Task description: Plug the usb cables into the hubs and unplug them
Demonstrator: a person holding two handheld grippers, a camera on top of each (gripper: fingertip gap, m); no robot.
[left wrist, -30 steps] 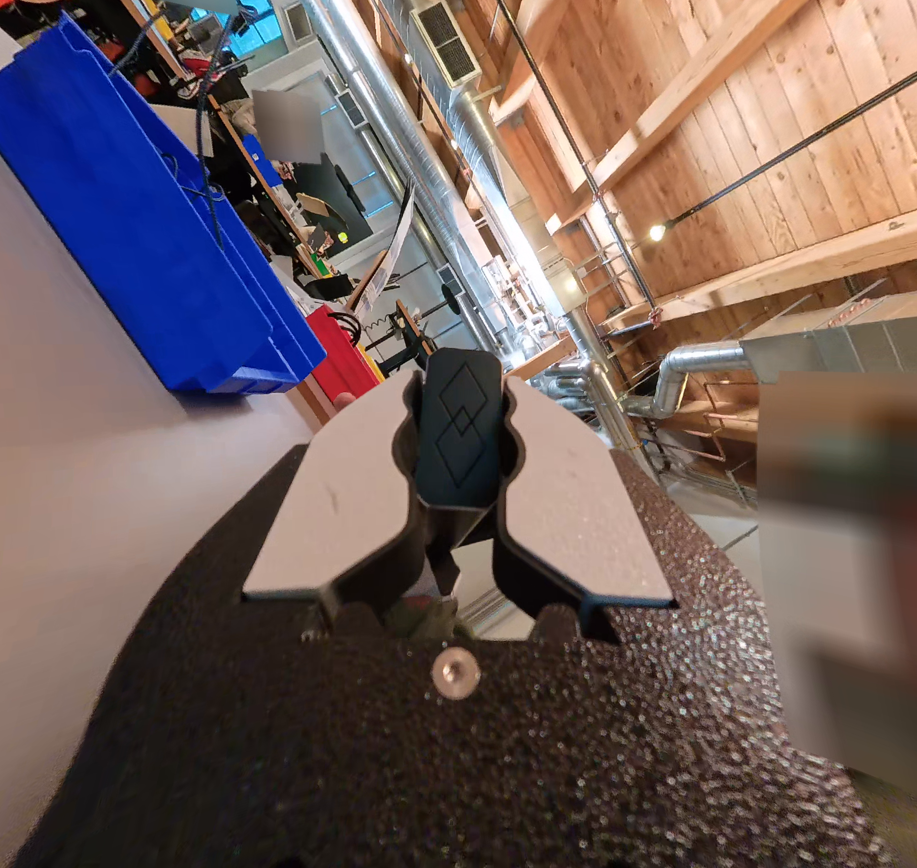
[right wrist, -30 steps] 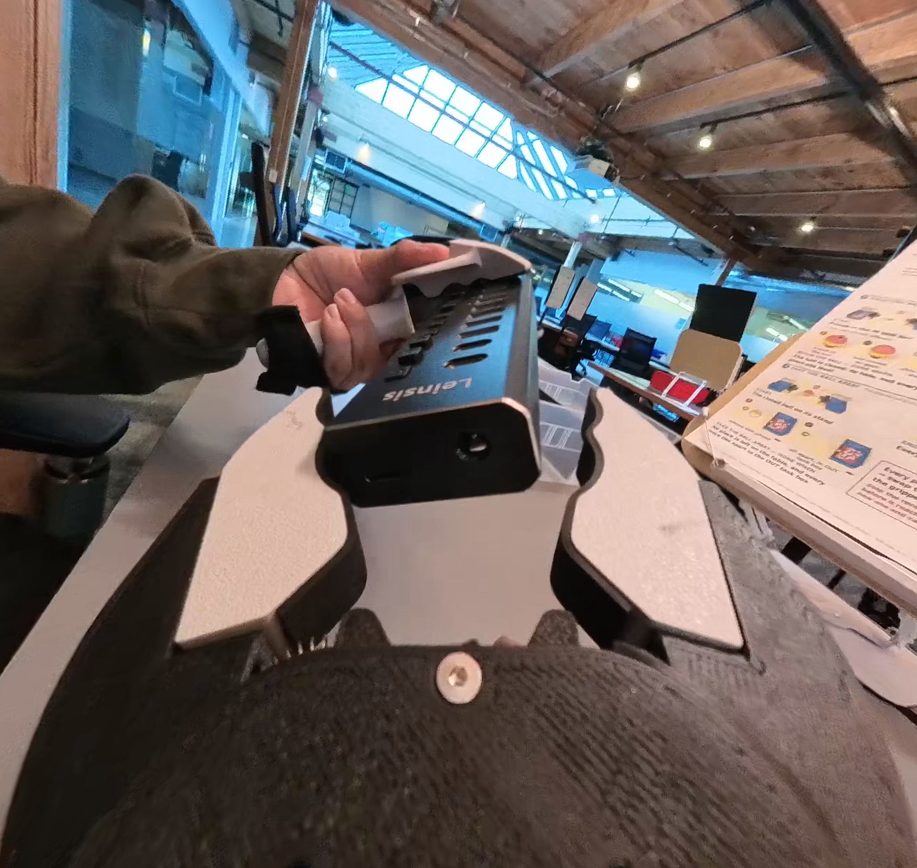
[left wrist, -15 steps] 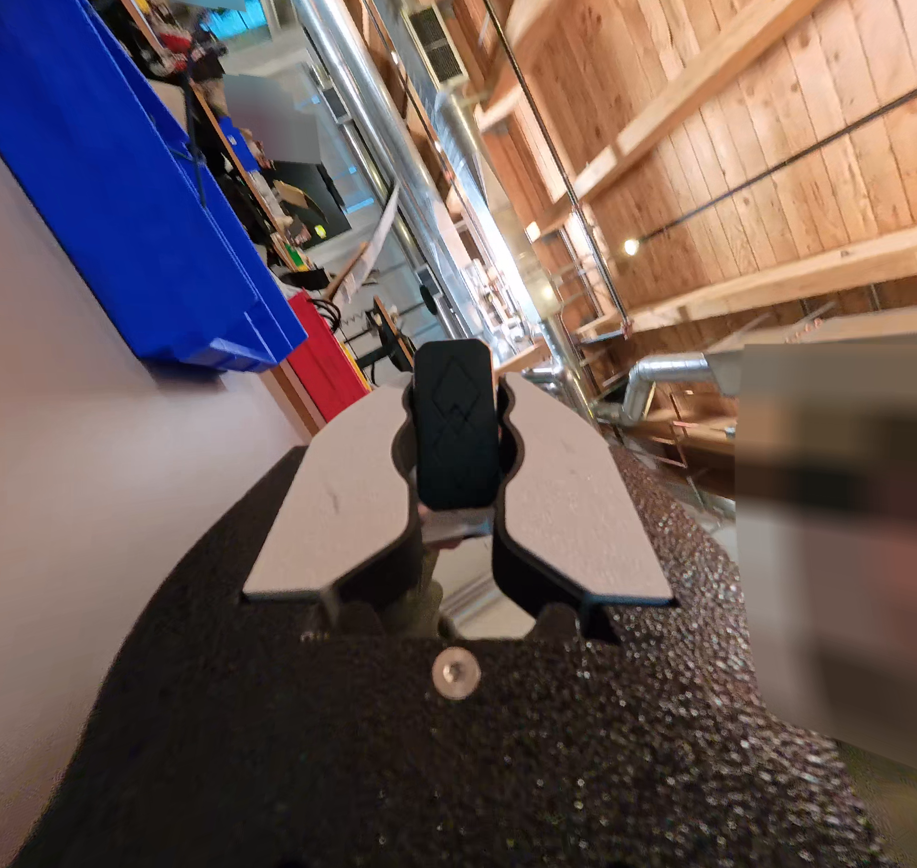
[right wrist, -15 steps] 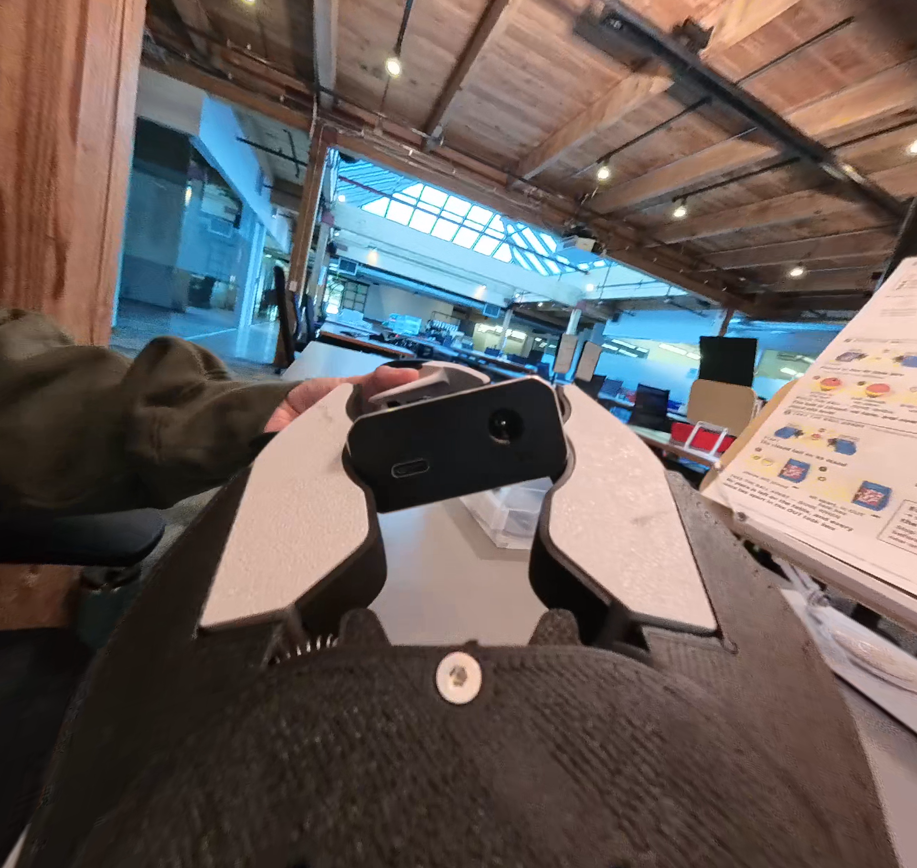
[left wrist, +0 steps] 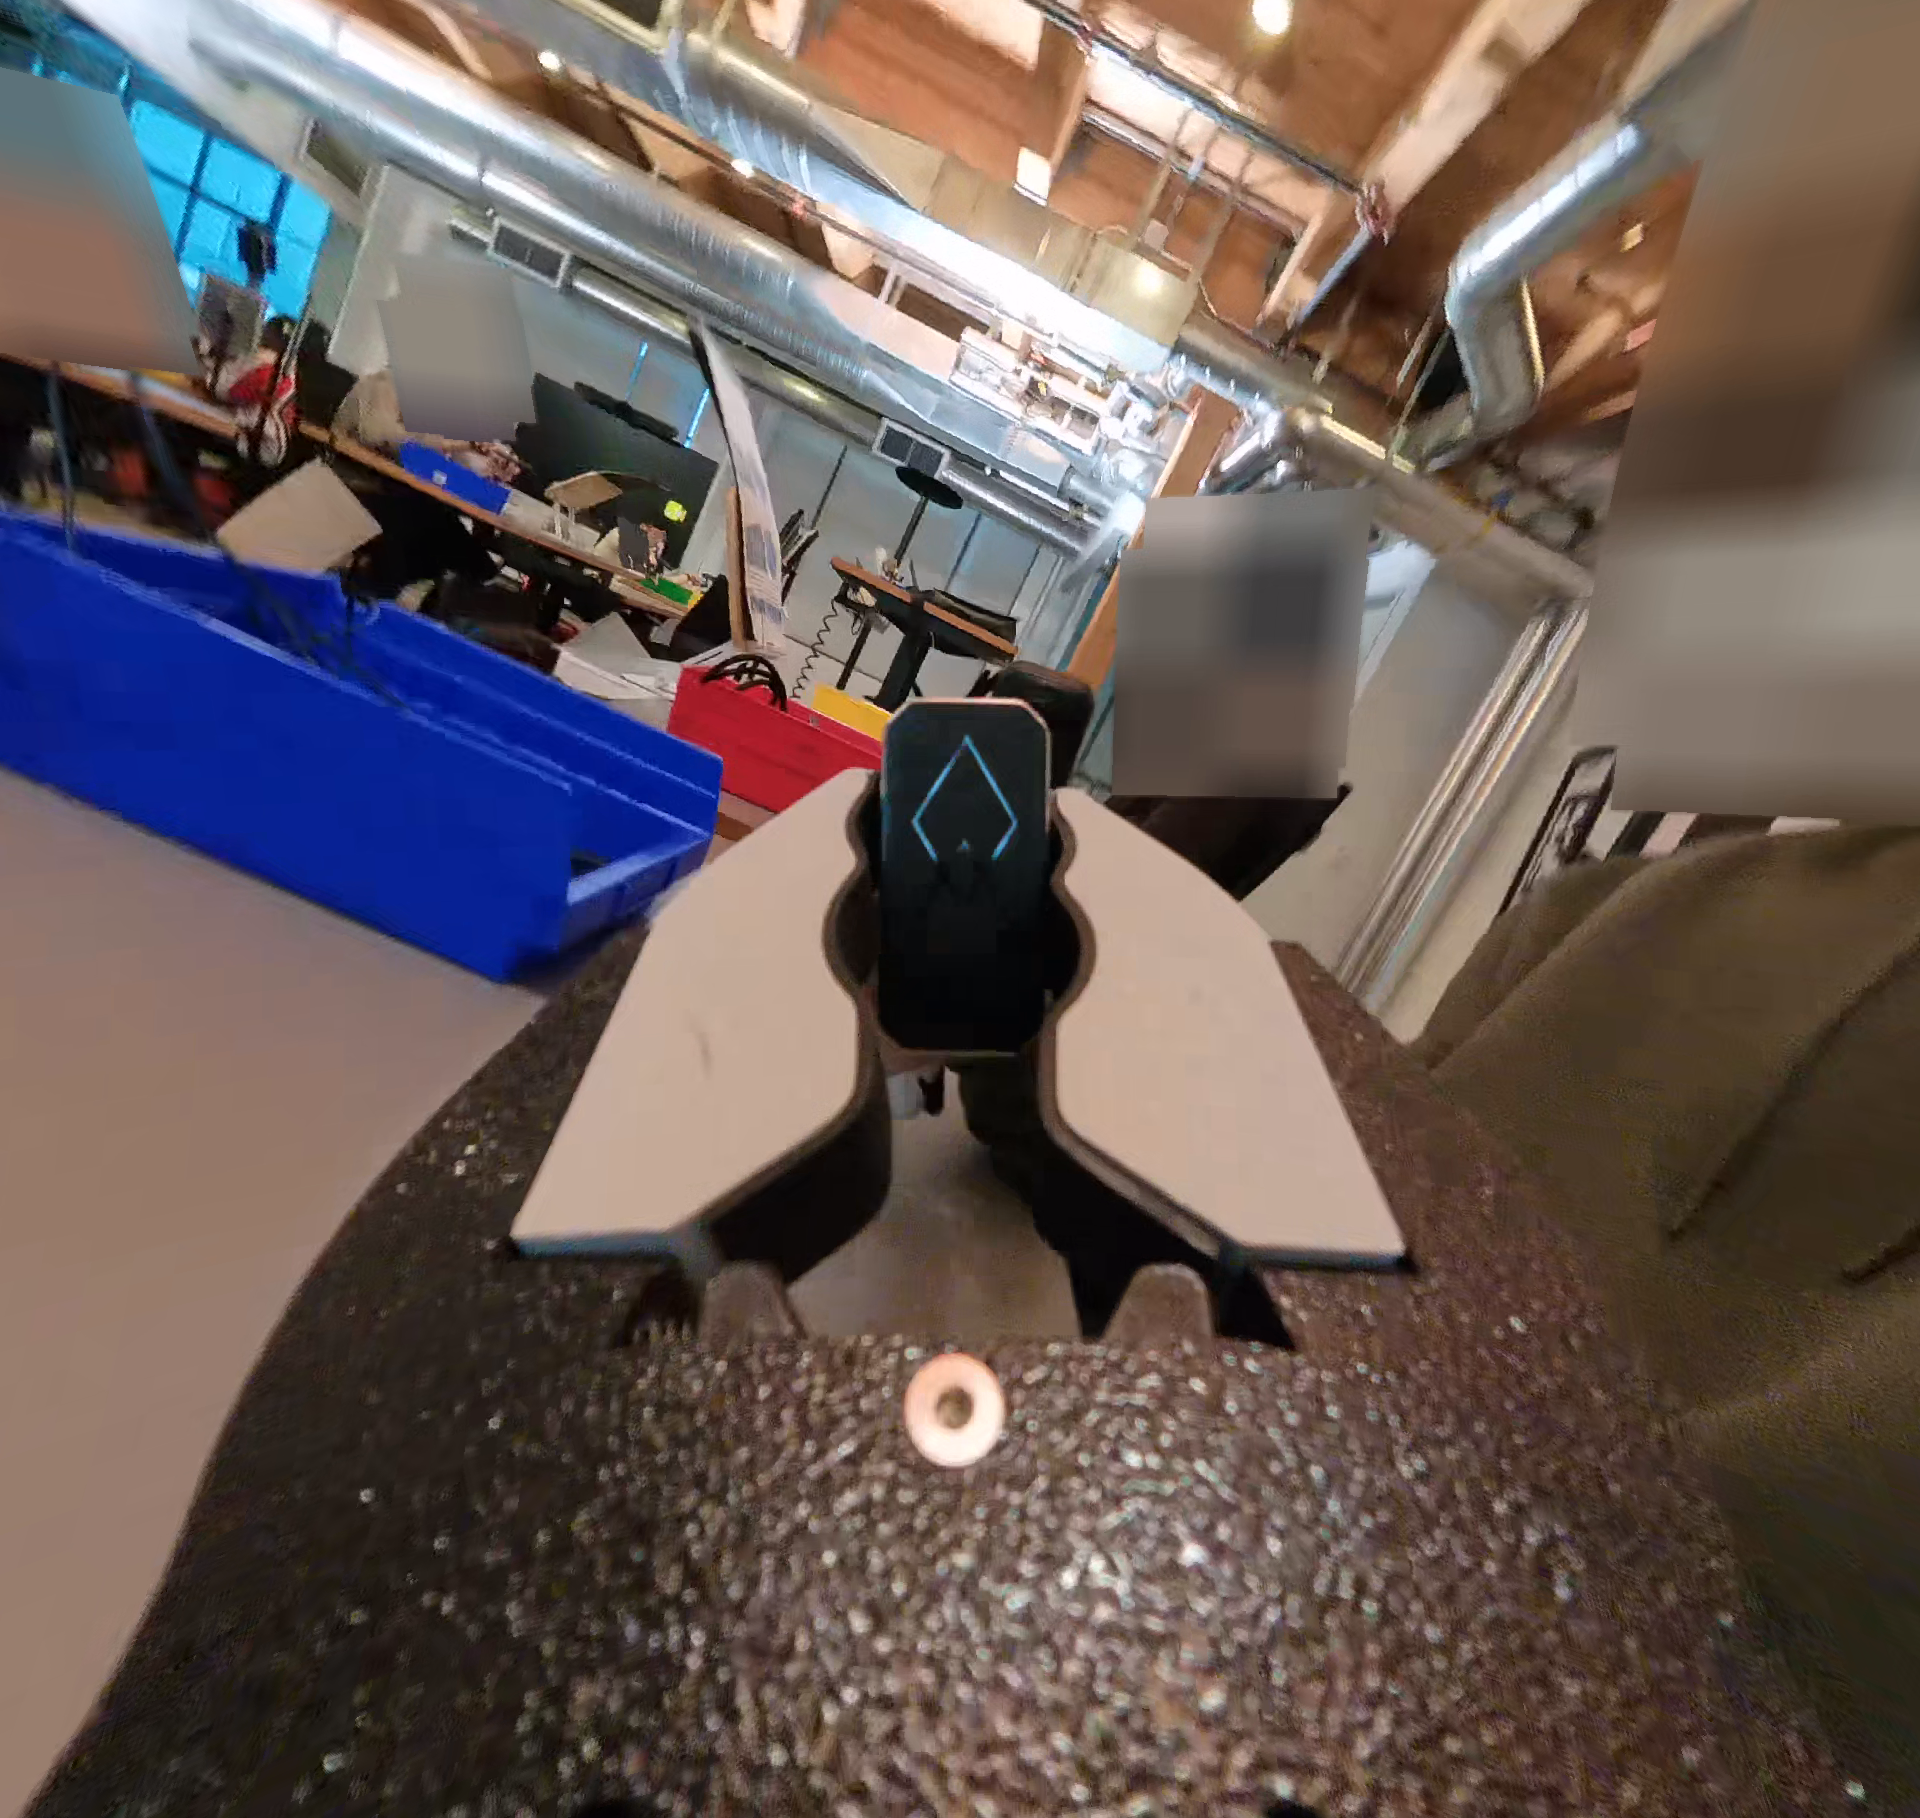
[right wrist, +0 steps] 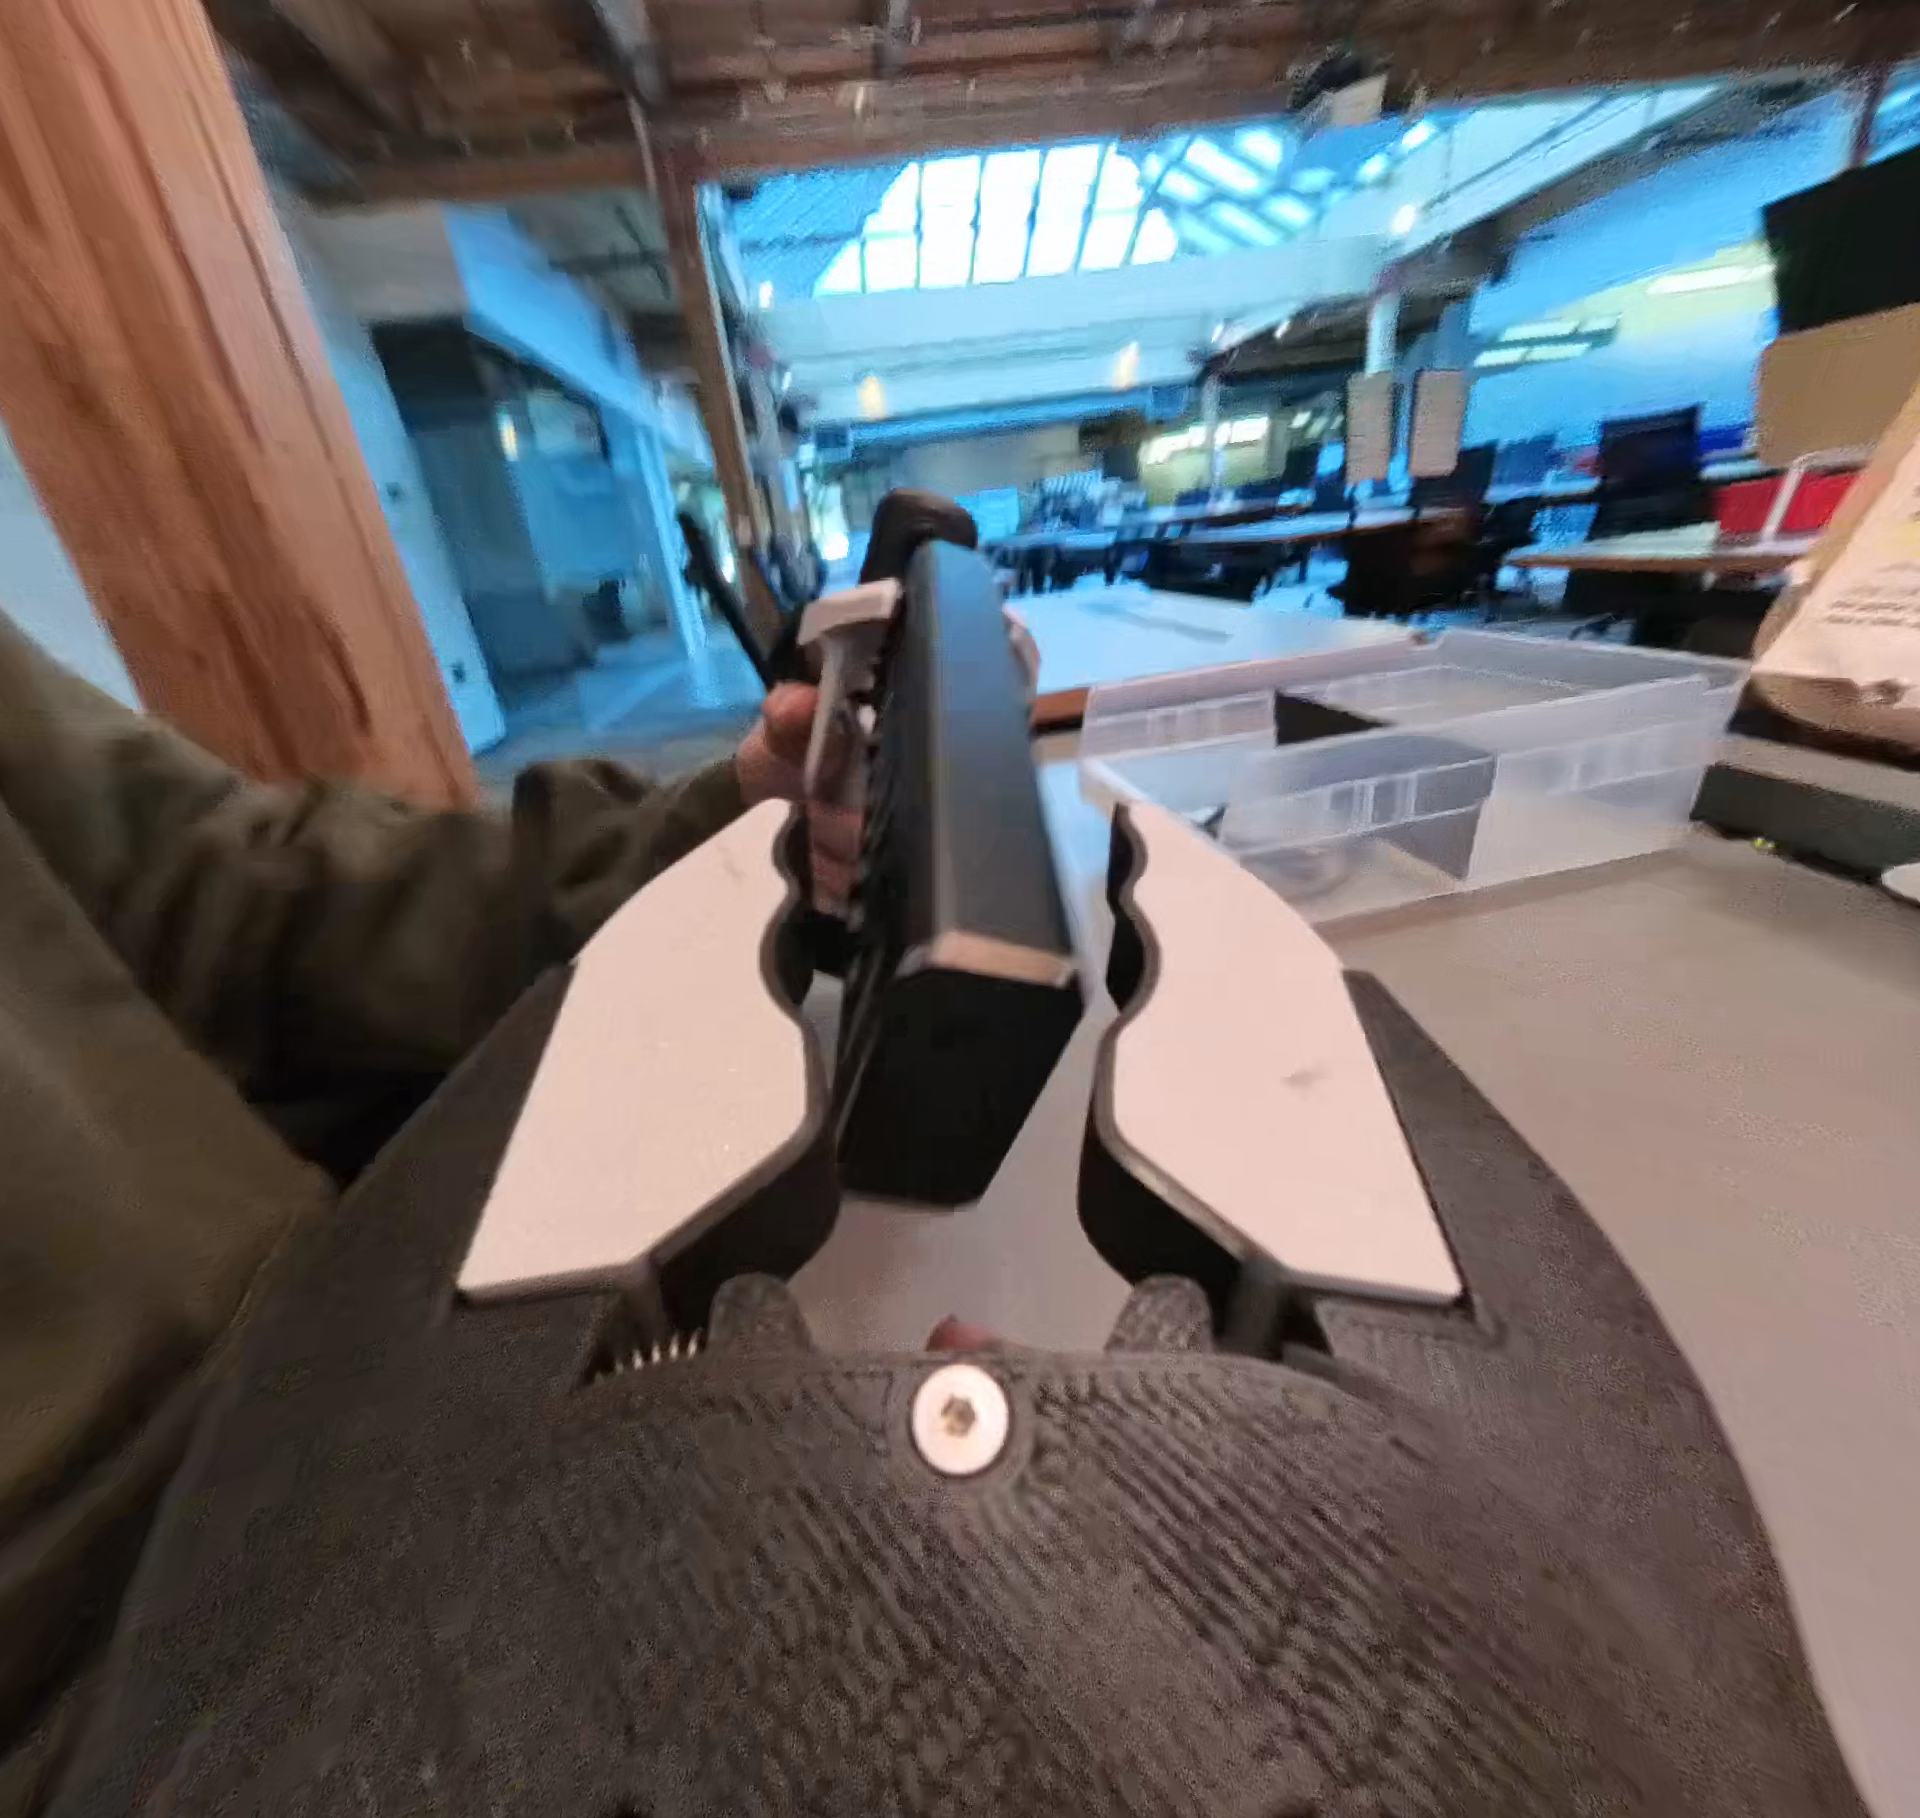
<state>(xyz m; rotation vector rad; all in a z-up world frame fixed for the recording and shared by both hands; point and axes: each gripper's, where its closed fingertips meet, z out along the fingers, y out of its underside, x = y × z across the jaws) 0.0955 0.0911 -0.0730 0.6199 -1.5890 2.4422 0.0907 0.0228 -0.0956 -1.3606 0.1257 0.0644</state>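
Note:
A black USB hub (right wrist: 977,833) is held on edge above the grey table (right wrist: 1662,1041). My right gripper (right wrist: 951,818) is closed around its near end, with the pads at or very near its sides. My left gripper's white fingers (right wrist: 847,646) clamp the hub's far end beside a hand (right wrist: 779,729) in an olive sleeve. In the left wrist view my left gripper (left wrist: 961,812) is shut on the black hub (left wrist: 961,895), whose face with a blue diamond mark is turned to the camera. I see no plug in the ports.
A long blue bin (left wrist: 312,760) and a red bin (left wrist: 758,740) stand at the table's far side. A clear plastic compartment tray (right wrist: 1455,750) sits to the right of the hub. A wooden post (right wrist: 187,418) rises at the left, and a paper-covered board (right wrist: 1860,605) leans at the far right. Some 8 centimetres of space lies between my two pairs of fingers.
The hub has turned from flat to on edge. My right fingers have closed in around its near end. Both views have swung down from the ceiling towards level.

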